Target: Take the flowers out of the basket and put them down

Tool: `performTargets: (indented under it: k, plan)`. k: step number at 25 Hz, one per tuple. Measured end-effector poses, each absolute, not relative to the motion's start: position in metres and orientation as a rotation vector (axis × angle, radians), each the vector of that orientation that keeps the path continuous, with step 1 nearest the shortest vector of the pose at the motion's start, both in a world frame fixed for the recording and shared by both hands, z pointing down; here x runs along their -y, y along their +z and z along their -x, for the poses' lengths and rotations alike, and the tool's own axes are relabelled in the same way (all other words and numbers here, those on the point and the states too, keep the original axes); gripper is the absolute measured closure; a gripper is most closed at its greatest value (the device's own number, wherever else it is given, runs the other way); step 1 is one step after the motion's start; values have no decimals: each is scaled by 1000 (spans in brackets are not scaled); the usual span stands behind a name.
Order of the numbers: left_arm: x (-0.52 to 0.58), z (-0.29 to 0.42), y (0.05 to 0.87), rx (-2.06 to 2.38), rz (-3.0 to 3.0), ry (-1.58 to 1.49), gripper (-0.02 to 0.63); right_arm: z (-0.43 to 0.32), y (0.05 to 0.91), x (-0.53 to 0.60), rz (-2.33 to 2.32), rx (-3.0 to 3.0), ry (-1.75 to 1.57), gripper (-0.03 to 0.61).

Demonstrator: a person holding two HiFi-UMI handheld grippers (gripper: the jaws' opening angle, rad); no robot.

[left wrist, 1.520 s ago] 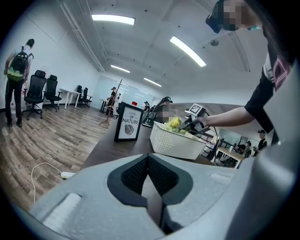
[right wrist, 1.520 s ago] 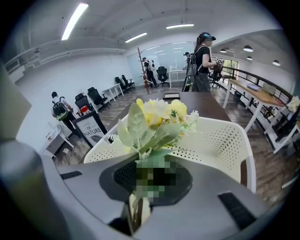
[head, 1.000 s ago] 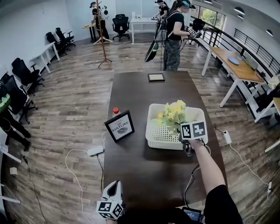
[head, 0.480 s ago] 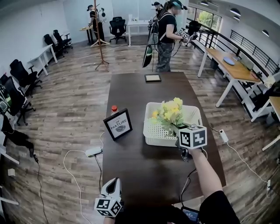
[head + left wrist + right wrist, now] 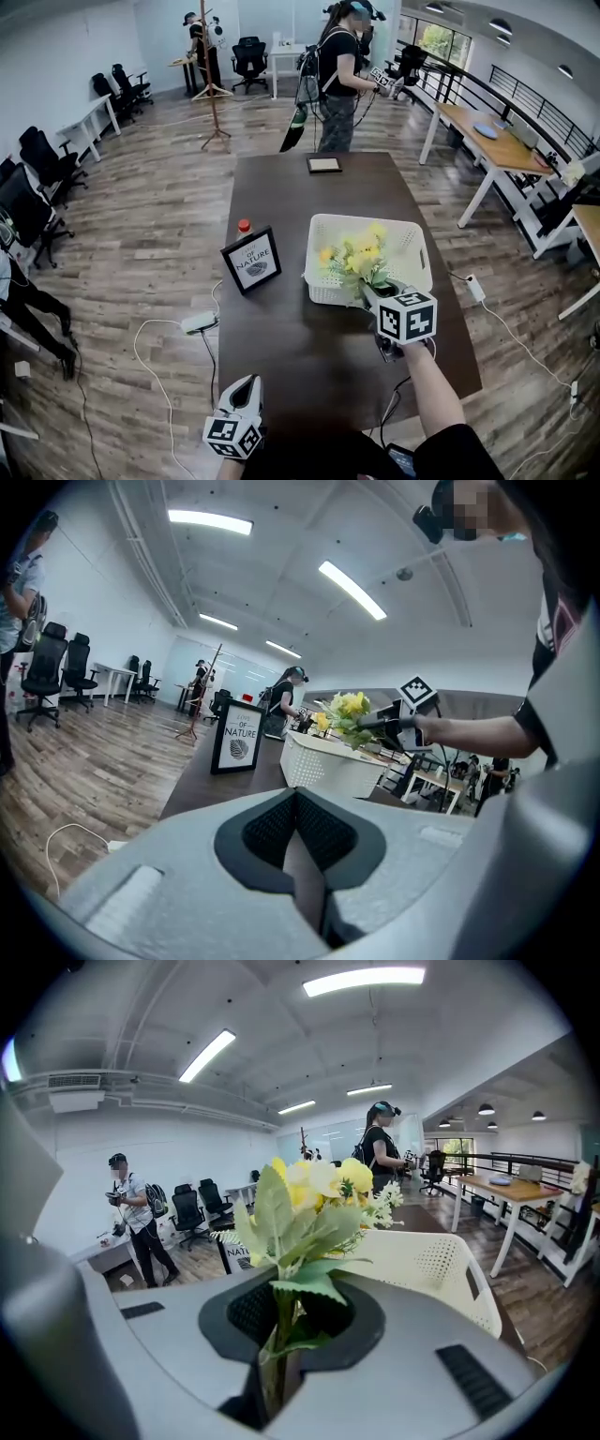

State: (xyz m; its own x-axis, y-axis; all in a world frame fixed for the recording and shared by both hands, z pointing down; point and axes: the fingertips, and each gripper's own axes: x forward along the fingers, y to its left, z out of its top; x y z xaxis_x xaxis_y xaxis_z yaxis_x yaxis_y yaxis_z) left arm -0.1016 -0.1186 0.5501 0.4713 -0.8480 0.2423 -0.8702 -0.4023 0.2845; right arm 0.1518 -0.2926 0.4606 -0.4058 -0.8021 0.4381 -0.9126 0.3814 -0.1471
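A bunch of yellow flowers point(image 5: 354, 258) with green leaves is raised over the near edge of the white perforated basket point(image 5: 412, 236) on the dark table. My right gripper point(image 5: 370, 291) is shut on the stems, just in front of the basket's near wall. In the right gripper view the stems run down between the pads and the flowers point(image 5: 314, 1194) stand upright, with the basket point(image 5: 441, 1265) behind them. My left gripper point(image 5: 246, 389) is at the table's near edge, shut and holding nothing. The left gripper view shows its jaws point(image 5: 305, 874) together, and the flowers point(image 5: 345, 710) above the basket point(image 5: 328, 766).
A framed "Love of Nature" sign point(image 5: 251, 261) stands left of the basket, with a red-capped bottle point(image 5: 245, 226) behind it. A small frame point(image 5: 324, 165) lies at the table's far end. A person point(image 5: 333, 80) stands beyond it. A power strip point(image 5: 203, 324) and cables lie on the floor to the left.
My right gripper has drawn the flowers up and toward me, from inside the basket to over its near edge. The left gripper has hardly moved.
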Motion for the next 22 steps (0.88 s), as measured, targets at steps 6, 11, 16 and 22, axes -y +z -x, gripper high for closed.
performTargets:
  k: [6, 11, 16, 22]
  plan:
    - [119, 99, 543, 1418, -2387, 87, 605, -151, 469, 273, -1542, 2354, 547, 523]
    - [118, 93, 543, 1392, -2409, 102, 606, -145, 466, 259, -1561, 2392, 532, 523]
    - [113, 85, 545, 1365, -2413, 100, 604, -141, 473, 244, -1555, 2399, 469, 522]
    - [113, 82, 545, 1352, -2424, 104, 604, -133, 485, 232, -1550, 2405, 445, 522]
